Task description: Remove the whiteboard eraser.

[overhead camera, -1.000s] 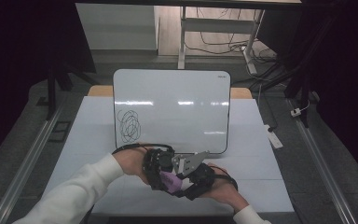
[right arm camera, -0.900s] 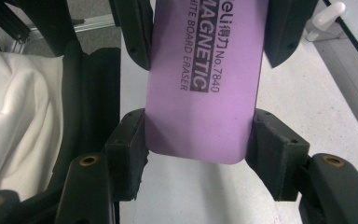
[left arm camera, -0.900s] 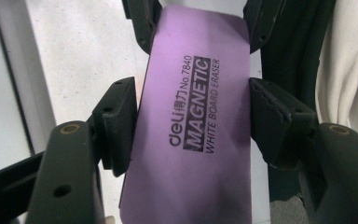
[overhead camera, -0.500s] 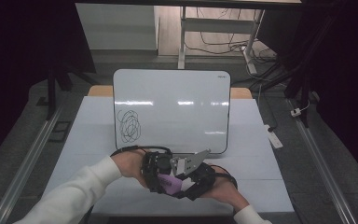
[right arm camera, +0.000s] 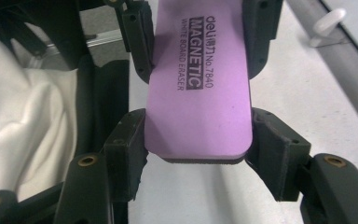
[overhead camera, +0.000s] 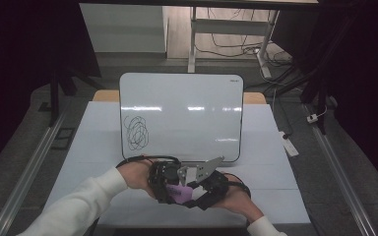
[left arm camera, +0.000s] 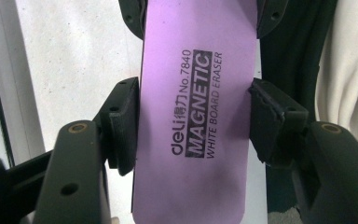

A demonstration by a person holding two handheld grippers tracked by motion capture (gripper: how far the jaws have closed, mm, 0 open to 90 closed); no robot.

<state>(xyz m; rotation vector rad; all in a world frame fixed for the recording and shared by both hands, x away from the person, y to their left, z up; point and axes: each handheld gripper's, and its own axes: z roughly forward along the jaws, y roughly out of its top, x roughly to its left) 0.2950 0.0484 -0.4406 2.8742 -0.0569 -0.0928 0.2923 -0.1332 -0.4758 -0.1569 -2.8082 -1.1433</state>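
Near edge of the counter (overhead camera: pixel 103 123), seen from above. The left tongs (overhead camera: pixel 163 183) and the right tongs (overhead camera: pixel 204 189) met just in front of the whiteboard (overhead camera: pixel 182 113), with a purple magnetic whiteboard eraser (overhead camera: pixel 178 193) between them. The eraser lay close to the near edge of the counter, a little left of centre, just short of the whiteboard's near rim. A black scribble (overhead camera: pixel 137 132) marked the whiteboard's left part.

In the left gripper view, the left tongs (left arm camera: pixel 193 123) were closed to the width of the eraser (left arm camera: pixel 196 107), one jaw pressed against its left long edge and the other touching or nearly touching its right edge; the printed face read "MAGNETIC WHITE BOARD ERASER". In the right gripper view, the right tongs (right arm camera: pixel 198 140) gripped the rounded end of the same eraser (right arm camera: pixel 198 93) from both sides, while the opposite pair of jaws held its far end. A white sleeve (overhead camera: pixel 74 206) covered the left forearm.
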